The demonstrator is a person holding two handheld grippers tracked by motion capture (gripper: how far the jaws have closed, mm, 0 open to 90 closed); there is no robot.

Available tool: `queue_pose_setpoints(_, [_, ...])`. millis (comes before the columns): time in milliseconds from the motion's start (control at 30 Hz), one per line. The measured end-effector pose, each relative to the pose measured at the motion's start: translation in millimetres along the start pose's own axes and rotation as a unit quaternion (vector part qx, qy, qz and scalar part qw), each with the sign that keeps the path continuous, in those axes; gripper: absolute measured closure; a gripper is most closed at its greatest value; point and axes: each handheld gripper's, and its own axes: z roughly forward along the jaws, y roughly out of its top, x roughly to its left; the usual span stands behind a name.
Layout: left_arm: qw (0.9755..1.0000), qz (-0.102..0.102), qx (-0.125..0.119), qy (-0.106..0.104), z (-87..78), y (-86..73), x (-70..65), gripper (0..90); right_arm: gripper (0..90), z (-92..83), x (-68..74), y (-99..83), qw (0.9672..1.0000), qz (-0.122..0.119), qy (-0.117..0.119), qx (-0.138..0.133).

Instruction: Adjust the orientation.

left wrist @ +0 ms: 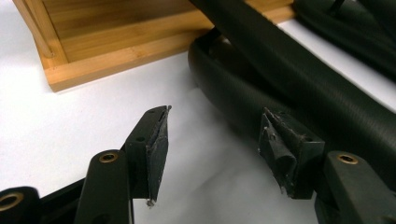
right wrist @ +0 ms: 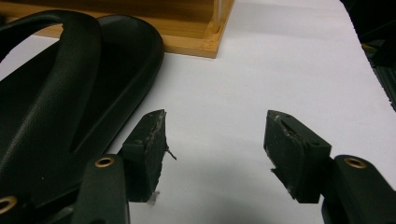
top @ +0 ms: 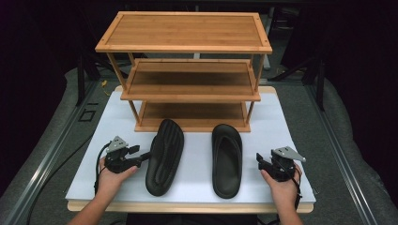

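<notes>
Left slipper [top: 164, 157]: black, ribbed sole facing up, lying upside down on the white table [top: 281, 122], toe at the rack's [top: 187, 70] bottom shelf.
Right slipper [top: 226, 159]: black, upright, wide strap over a smooth footbed.
Left gripper [top: 141, 157]: jaws apart, empty, just beside the left slipper's edge.
Right gripper [top: 261, 161]: jaws apart, empty, near the right slipper.

A staged recording lab, this: black curtains all round, a metal floor rail [top: 44, 159] alongside, and a white-covered counter [top: 281, 122] carrying one bare bamboo shoe rack [top: 187, 70].
</notes>
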Motion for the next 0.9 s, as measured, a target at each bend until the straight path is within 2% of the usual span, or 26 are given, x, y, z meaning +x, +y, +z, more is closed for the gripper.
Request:
queue_pose_setpoints(33, [1.0000,-0.003,-0.003,-0.004,-0.8,1.9,-0.3,42.6,38.9,1.1,0.4,-0.6,1.0000,0.008,0.000,-0.006])
queue_pose_setpoints(167, [0.9997,-0.010,-0.015,-0.019,-2.3,8.4,-3.7,42.7,38.8,1.5,0.0,-0.7,0.9999,0.009,0.003,-0.006])
queue_pose_setpoints(233, [0.9997,-0.001,-0.018,-0.016,-3.9,12.9,-8.0,45.1,38.9,1.5,-0.1,-0.6,1.0000,0.008,0.001,-0.006])
queue_pose_setpoints(433, [0.9993,0.015,-0.022,-0.028,-4.0,22.3,-17.6,44.2,38.8,0.4,-0.5,-0.4,0.9999,0.010,0.001,-0.004])
queue_pose_setpoints(567, [0.9989,0.012,-0.026,-0.038,-1.4,26.6,-24.0,43.7,38.8,0.3,-0.9,-0.5,0.9999,0.011,0.002,-0.006])
queue_pose_setpoints(800, [0.9972,0.028,-0.037,-0.058,6.5,38.6,-44.1,42.2,38.8,0.8,-0.9,-0.7,0.9999,0.012,0.001,-0.007])
queue_pose_setpoints(900, [0.9961,0.028,-0.046,-0.070,11.9,42.4,-52.0,40.5,38.7,0.3,-1.2,-0.5,0.9999,0.012,0.002,-0.004])
